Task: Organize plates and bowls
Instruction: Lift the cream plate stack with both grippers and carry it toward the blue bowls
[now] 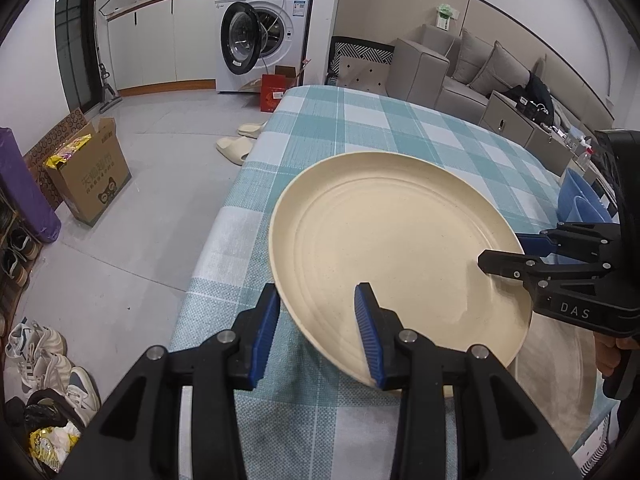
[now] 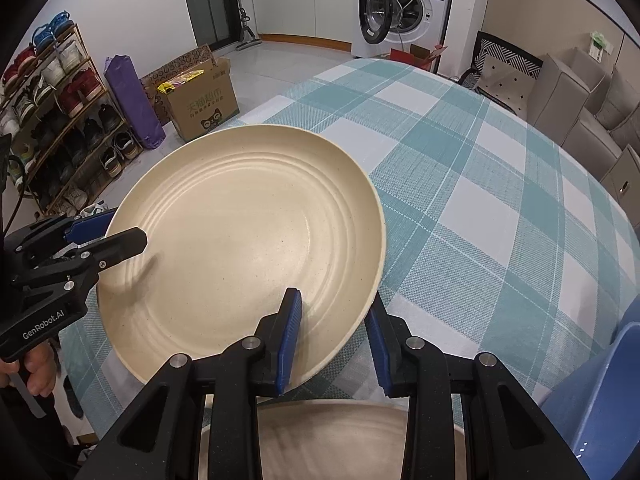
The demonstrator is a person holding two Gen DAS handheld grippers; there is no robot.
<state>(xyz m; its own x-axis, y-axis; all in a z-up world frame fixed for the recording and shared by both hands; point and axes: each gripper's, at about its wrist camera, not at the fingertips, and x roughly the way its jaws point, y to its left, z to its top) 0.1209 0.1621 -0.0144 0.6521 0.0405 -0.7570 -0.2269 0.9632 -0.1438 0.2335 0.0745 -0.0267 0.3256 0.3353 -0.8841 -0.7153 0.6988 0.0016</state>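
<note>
left wrist: close above cream plate (image 1: pixel 396 240), facing washing machine (image 1: pixel 264 36) and sofa (image 1: pixel 480 76) | right wrist: close from opposite rim, facing shoe rack (image 2: pixel 52 120) | shared: plate, checked tablecloth (image 2: pixel 480 184), washing machine

Second cream plate (image 2: pixel 332 432) blurred, mostly hidden behind the right gripper (image 2: pixel 334 338).

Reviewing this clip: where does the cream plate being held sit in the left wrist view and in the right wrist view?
Left wrist: cream plate fills centre-right, its rim between the left gripper fingers, the right gripper at its right edge.
Right wrist: cream plate fills centre-left, its rim between the right gripper fingers.
Shared landmark: washing machine, door open.
</note>
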